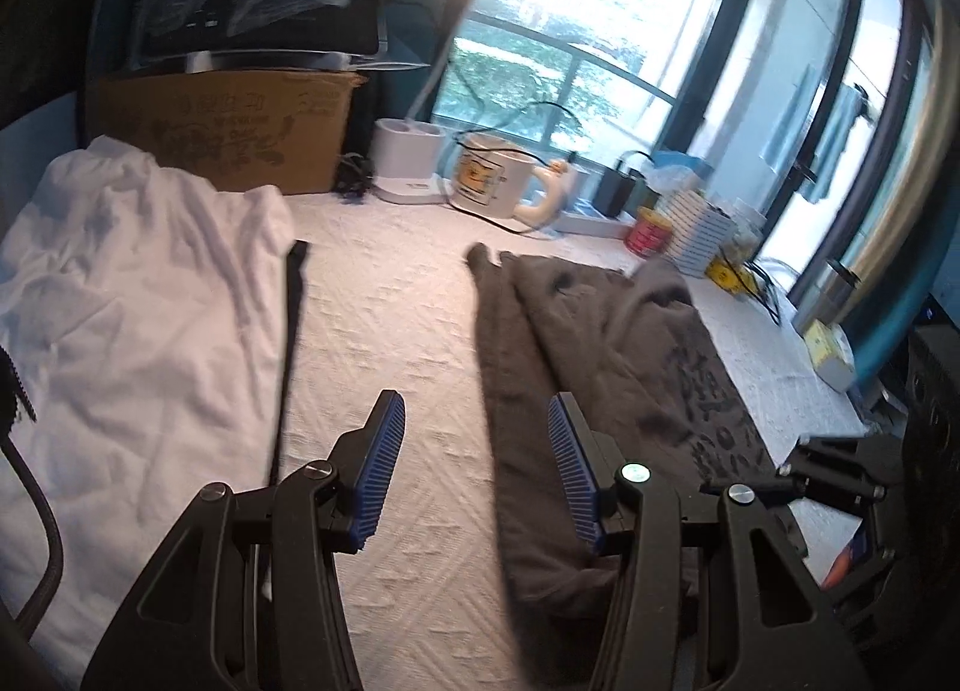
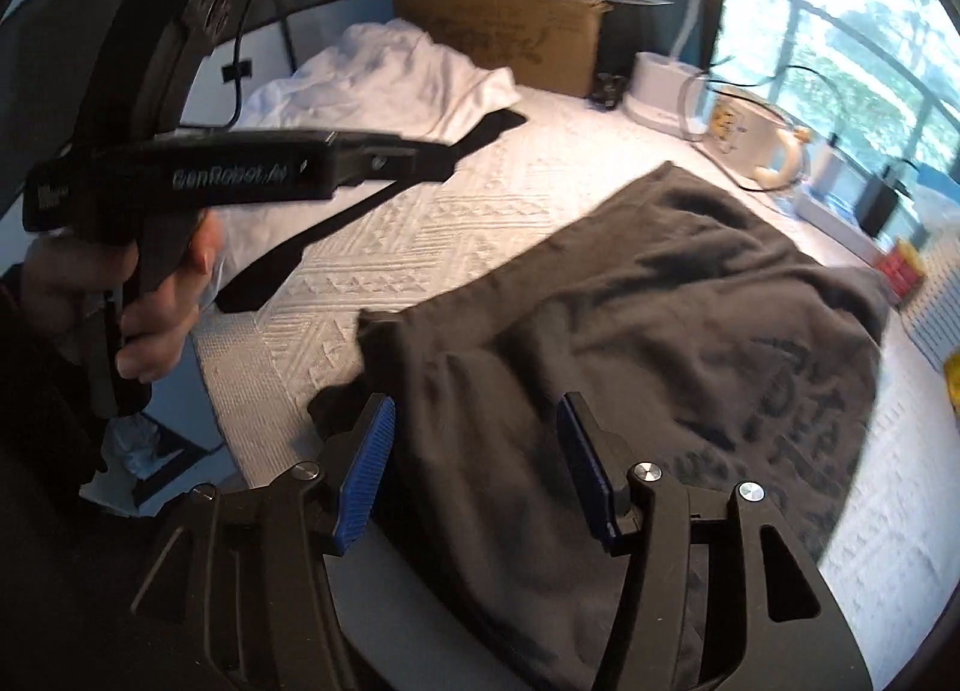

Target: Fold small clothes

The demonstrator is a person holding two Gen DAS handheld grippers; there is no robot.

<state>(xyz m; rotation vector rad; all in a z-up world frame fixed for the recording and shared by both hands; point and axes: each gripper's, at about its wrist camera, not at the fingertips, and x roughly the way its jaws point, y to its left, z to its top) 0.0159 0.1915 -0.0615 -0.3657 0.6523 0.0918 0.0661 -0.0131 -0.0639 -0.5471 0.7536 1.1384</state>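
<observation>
Now the right tool [image 2: 477, 463] hangs with its jaws apart over the near part of the grey T-shirt [image 2: 630, 343]; the blue pads [image 2: 366, 469] stand clear of the cloth and hold nothing. That shirt lies spread and rumpled on the white textured cover of the desk [image 2: 432, 223], its dark printed lettering toward the right side and one corner folded over near the desk's front edge.

To the left in the right wrist view, a hand [image 2: 150, 295] grips the handle of the left tool [image 1: 477, 475], whose black body stretches across above the desk. From its own camera the left tool's jaws stand about half open with nothing between them, poised over bare cover just left of the grey T-shirt's long edge; its right finger [image 1: 573, 469] overlaps that edge in the picture, though whether it touches cannot be told.

Farther left lies a crumpled white garment [image 1: 132, 295], well apart from the grey one, with a black strap [image 1: 288, 343] running along its right edge. Behind it stands a cardboard box [image 1: 240, 132] with dark bagged things on top. Along the back of the desk, by the window [image 1: 570, 42], sit a white container [image 1: 405, 150], a cream mug [image 1: 498, 181] with a printed label, a red tin [image 1: 648, 229] and a striped box [image 1: 699, 235], with cables trailing among them.
</observation>
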